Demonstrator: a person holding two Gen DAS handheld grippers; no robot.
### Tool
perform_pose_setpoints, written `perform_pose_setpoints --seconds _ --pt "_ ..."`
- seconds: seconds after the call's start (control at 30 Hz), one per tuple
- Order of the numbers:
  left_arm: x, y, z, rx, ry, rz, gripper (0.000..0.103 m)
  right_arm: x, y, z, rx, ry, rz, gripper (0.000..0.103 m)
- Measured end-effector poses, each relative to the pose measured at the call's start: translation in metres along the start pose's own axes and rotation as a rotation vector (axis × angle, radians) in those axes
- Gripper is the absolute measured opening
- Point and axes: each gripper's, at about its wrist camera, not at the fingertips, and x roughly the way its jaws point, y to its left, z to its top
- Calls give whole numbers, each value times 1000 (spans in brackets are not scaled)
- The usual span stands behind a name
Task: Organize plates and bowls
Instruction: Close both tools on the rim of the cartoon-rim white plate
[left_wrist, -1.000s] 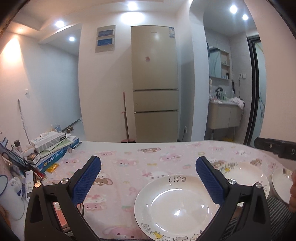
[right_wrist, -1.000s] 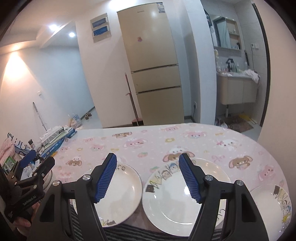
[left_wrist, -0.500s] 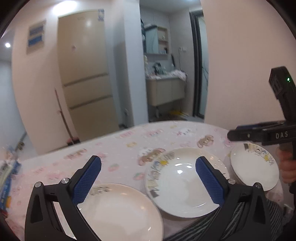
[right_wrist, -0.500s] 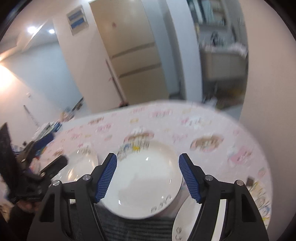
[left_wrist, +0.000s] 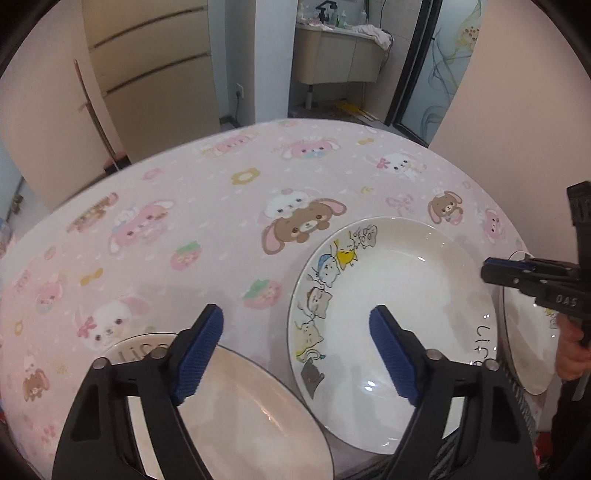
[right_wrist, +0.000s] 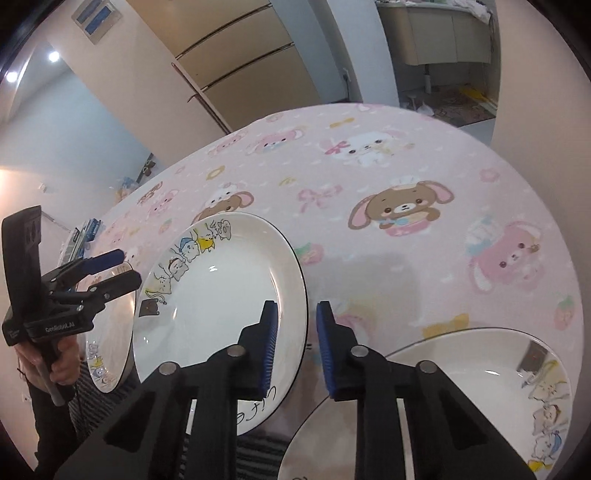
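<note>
right tool (right_wrist: 293, 341) | straddling middle plate (right_wrist: 221, 291) rim | left tool (left_wrist: 295, 350) spread above

Both wrist views look down, close, sharing the middle plate (left_wrist: 402, 295) (right_wrist: 221, 295).

Your stock: three white plates, flat on the worktop. Middle plate (left_wrist: 399, 291), cat drawings along its rim, is your landmark. Second plate (left_wrist: 236, 410) lies near-left of it; third plate (right_wrist: 461, 402) near-right.
</note>
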Motion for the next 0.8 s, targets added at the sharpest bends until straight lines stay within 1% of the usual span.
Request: perform_pose_setpoints --seconds 0.03,0.07,0.1,0.13,0.17,0.2,0.23,0.27,0.33,0.4,0.53,0.57,0.63,0.7,0.8 --pt "5 2 1 -16 20 -24 71 5 -2 0 9 21 9 21" --pt "11 5 4 -24 36 -29 61 11 -3 -1 10 46 14 18" --pt "19 5 5 -25 58 -14 47 13 -2 -1 4 59 12 17" --pt "25 4 5 -18 82 14 41 14 0 -3 -4 65 10 17" --pt "29 3 5 -12 95 23 34 15 1 -3 -14 70 7 17" --pt "34 4 5 -11 105 12 30 16 2 -3 -20 72 2 16" --pt "39 4 3 -14 127 -17 27 16 2 -2 -21 77 -1 16" --pt "43 4 2 -20 140 -31 18 18 1 -1 -11 85 -5 16" --pt "45 4 1 -32 119 -27 17 21 0 0 12 98 -7 16" --pt "44 4 2 -33 114 -33 16 28 1 -1 2 129 14 16" --pt "42 5 1 -30 103 -40 16 29 0 1 26 130 26 16" --pt "43 6 1 -33 101 -40 16 29 -3 2 46 134 34 15" --pt "43 8 1 -63 88 -51 16 29 -7 4 90 147 44 13" --pt "41 12 -1 -96 77 -65 16 30 -4 4 81 153 26 13" --pt "39 6 -1 -72 70 -31 16 32 -4 3 95 159 15 13"
